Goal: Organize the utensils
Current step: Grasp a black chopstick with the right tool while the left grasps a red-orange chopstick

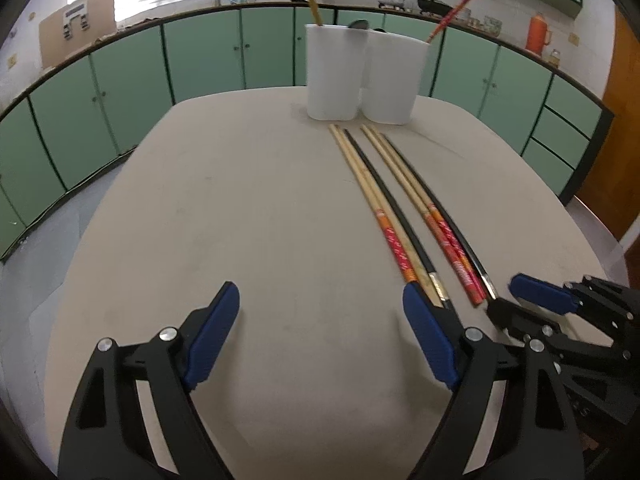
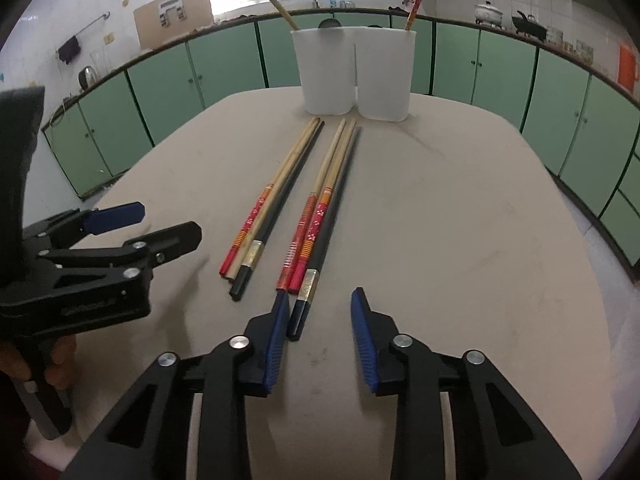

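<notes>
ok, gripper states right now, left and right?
Left gripper: open, empty.
Right gripper: open, nothing gripped; black chopstick with gold band lies between its fingers.

Two wrist fisheyes, angled down, close over table (image 1: 248,208); both share chopsticks (image 2: 320,216), white cups (image 1: 360,76)

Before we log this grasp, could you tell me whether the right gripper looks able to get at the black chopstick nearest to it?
Probably yes: the right gripper is open with the black chopstick end lying between its fingers, untouched. Bare table lies to its right; only the red chopsticks crowd its left.
</notes>
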A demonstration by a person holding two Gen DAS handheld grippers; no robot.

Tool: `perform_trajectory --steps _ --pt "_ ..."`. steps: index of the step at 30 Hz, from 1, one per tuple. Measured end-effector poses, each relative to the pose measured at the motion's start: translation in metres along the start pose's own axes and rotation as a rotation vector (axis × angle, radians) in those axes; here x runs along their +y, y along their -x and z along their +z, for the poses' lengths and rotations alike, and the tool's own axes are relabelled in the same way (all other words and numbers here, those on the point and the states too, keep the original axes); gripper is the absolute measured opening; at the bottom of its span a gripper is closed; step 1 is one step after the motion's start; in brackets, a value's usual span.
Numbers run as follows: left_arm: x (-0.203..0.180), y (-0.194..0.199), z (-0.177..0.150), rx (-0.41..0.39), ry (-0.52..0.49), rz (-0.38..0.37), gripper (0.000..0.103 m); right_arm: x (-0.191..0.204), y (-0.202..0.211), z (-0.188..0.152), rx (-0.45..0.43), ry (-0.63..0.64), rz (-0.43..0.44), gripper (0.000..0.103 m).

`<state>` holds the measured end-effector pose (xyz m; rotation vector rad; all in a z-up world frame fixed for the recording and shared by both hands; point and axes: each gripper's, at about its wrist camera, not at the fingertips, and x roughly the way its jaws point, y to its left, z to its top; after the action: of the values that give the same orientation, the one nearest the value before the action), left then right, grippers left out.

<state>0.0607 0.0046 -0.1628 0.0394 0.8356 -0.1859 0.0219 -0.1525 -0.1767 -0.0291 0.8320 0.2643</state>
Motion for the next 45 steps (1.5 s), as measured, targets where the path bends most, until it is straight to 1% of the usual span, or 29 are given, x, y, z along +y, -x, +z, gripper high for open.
perform_trajectory --steps 2,6,9,12,16,20,24,27,29,30,31,32,33,34,36,38,45 --pt "-0.005 -0.002 -0.001 0.013 -0.014 -0.027 0.083 -0.006 0.000 0.001 -0.001 -0.015 -0.018 0.029" --pt "-0.015 -0.005 -0.003 0.032 -0.046 -0.044 0.084 -0.023 0.003 0.001 0.001 -0.079 0.006 0.027" --pt "-0.020 -0.011 -0.004 0.048 -0.060 -0.031 0.084 -0.029 0.003 0.002 0.002 -0.102 0.017 0.027" --pt "-0.020 -0.013 -0.001 0.048 -0.043 -0.030 0.084 -0.027 0.003 0.002 0.000 -0.096 0.016 0.027" --pt "-0.017 -0.017 0.000 0.063 -0.036 -0.002 0.084 -0.028 0.003 0.001 -0.002 -0.097 0.023 0.027" --pt "-0.022 -0.017 0.000 0.063 -0.043 -0.013 0.084 -0.029 0.002 0.001 -0.003 -0.094 0.026 0.027" --pt "-0.024 -0.019 0.000 0.068 -0.057 0.015 0.082 -0.029 0.002 0.001 -0.004 -0.090 0.029 0.027" --pt "-0.020 -0.017 0.001 0.062 -0.049 0.028 0.067 -0.027 0.001 0.001 -0.005 -0.074 0.021 0.027" --pt "-0.013 -0.016 0.002 0.055 -0.032 0.035 0.047 -0.024 0.002 0.001 -0.007 -0.054 0.007 0.027" --pt "-0.009 -0.016 0.003 0.052 -0.016 0.032 0.042 -0.023 0.001 0.001 -0.008 -0.052 0.002 0.024" --pt "-0.005 -0.015 0.004 0.051 -0.005 0.035 0.031 -0.023 0.001 0.001 -0.008 -0.052 -0.002 0.016" --pt "-0.002 -0.016 0.005 0.051 0.002 0.038 0.020 -0.024 0.001 0.001 -0.008 -0.051 -0.008 0.013" --pt "0.001 -0.016 0.006 0.051 0.011 0.042 0.016 -0.025 0.001 0.001 -0.007 -0.051 -0.013 0.010" --pt "0.007 -0.016 0.006 0.052 0.027 0.043 0.008 -0.026 0.001 0.001 -0.005 -0.055 -0.016 0.008" --pt "0.016 -0.016 0.006 0.053 0.060 0.042 0.007 -0.029 0.001 0.001 0.000 -0.070 -0.017 0.008" --pt "0.020 -0.015 0.006 0.053 0.065 0.065 0.007 -0.032 0.003 0.001 0.004 -0.086 -0.028 0.008" --pt "0.020 -0.016 0.009 0.053 0.106 0.111 0.006 -0.038 0.002 0.002 0.005 -0.129 -0.063 0.008"
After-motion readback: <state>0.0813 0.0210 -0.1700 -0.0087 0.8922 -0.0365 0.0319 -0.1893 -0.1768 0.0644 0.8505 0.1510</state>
